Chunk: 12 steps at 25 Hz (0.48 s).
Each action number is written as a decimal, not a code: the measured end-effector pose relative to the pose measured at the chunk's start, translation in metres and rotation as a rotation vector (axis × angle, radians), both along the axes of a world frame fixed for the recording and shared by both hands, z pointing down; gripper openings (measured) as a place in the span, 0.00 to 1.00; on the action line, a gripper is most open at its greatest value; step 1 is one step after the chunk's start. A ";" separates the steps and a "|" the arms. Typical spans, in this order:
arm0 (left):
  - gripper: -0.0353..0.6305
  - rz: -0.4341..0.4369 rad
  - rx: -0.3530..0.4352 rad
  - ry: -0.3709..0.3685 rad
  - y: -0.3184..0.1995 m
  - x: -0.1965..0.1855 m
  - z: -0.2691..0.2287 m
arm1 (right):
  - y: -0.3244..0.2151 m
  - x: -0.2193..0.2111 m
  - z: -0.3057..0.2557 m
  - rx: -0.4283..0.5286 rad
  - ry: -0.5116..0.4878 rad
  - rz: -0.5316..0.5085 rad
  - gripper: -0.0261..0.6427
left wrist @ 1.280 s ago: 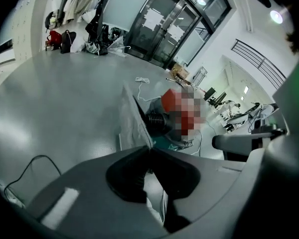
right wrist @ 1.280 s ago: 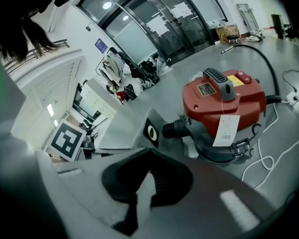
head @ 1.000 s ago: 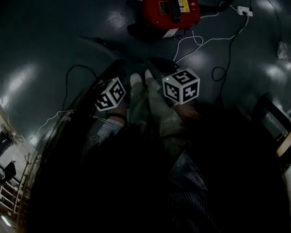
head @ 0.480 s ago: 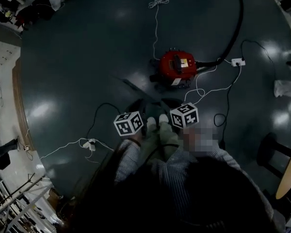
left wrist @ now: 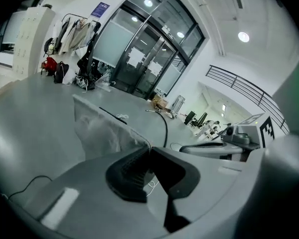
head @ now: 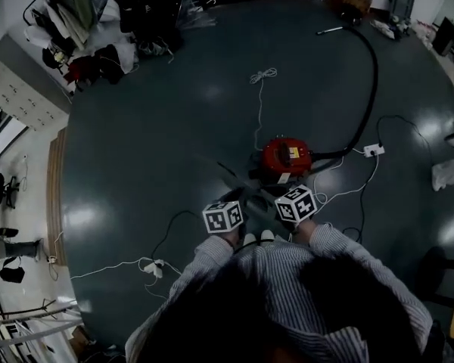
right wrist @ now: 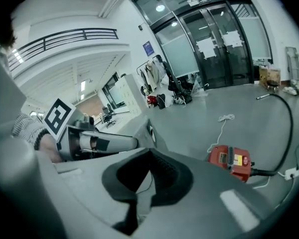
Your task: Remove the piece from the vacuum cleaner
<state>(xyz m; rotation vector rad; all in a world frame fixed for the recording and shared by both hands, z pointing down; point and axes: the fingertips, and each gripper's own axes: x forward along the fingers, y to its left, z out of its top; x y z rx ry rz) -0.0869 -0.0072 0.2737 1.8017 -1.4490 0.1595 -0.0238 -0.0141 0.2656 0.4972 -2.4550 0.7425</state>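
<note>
Person standing, sleeves striped, one gripper in each hand, both held out in front at about the same height, cubes side by side.

Left gripper: jaws nearly together, pinched on the edge of the piece. From here the piece reads as a pale, thin, flat sheet running away to the left of the jaws.

Right gripper: jaws together at the tips, clamped on the same piece, which from this side is grey with a small round hole near its edge. The left gripper shows just beyond it, at left.

Piece is in the air between the two grippers, clear of the floor and apart from the vacuum. In the head view it is only a faint streak ahead of the cubes; its outline cannot be made out there.

Vacuum: red, upright on the floor, just ahead of the grippers. Black hose runs from its right side in a long arc to the far side of the room. White cord trails from it away from the person, coiled at the end. Power strip lies right of the vacuum.

Background: glass doors, coat rack with garments.
</note>
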 end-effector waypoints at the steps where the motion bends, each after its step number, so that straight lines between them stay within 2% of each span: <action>1: 0.09 0.001 0.004 -0.002 -0.001 0.002 0.000 | -0.004 0.002 0.000 0.009 0.007 0.003 0.04; 5: 0.09 0.025 -0.019 0.013 0.000 0.013 0.013 | -0.008 0.008 0.006 0.008 0.031 -0.007 0.04; 9: 0.09 0.055 0.006 -0.015 -0.011 0.007 0.004 | -0.010 -0.003 0.001 0.013 0.021 -0.064 0.04; 12: 0.09 0.073 -0.025 0.020 -0.002 0.014 0.013 | -0.001 -0.006 0.003 -0.007 0.019 -0.073 0.04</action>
